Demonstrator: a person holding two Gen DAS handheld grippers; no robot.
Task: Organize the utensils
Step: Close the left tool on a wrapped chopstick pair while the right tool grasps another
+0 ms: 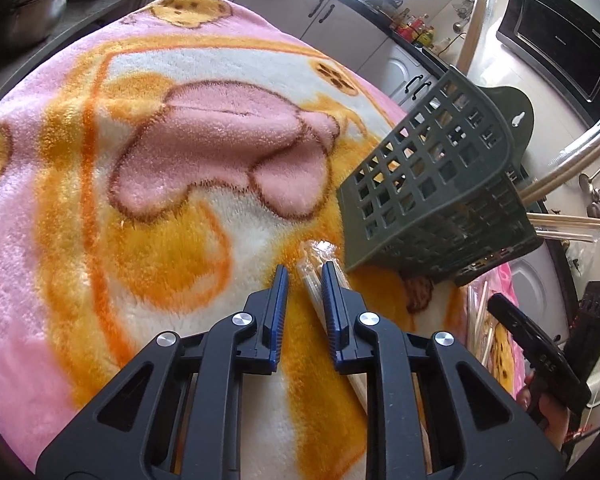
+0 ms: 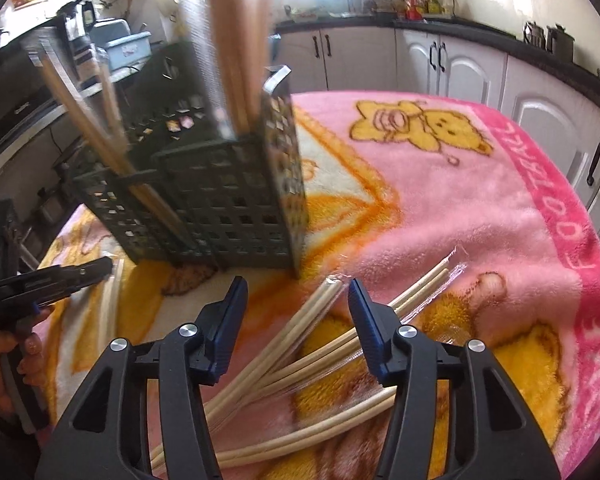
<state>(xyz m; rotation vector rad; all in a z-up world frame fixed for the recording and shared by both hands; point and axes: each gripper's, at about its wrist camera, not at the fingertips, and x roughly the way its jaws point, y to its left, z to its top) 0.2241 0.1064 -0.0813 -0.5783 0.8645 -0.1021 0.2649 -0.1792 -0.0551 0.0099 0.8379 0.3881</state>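
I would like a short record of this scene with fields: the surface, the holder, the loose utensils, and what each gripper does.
surface: pink and yellow blanket
holder: dark green basket, chopsticks already standing in it
loose utensils: wrapped chopstick packs lying on the blanket
left gripper: open, fingers on either side of one wrapped pack
right gripper: open, above the loose packs, holding nothing

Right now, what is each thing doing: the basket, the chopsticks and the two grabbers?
Basket: standing on the blanket, wrapped chopsticks sticking out the top.
Loose chopsticks: lying in a pile, still wrapped.
Left gripper: fingers open around one wrapped pair.
Right gripper: fingers open above the pile.
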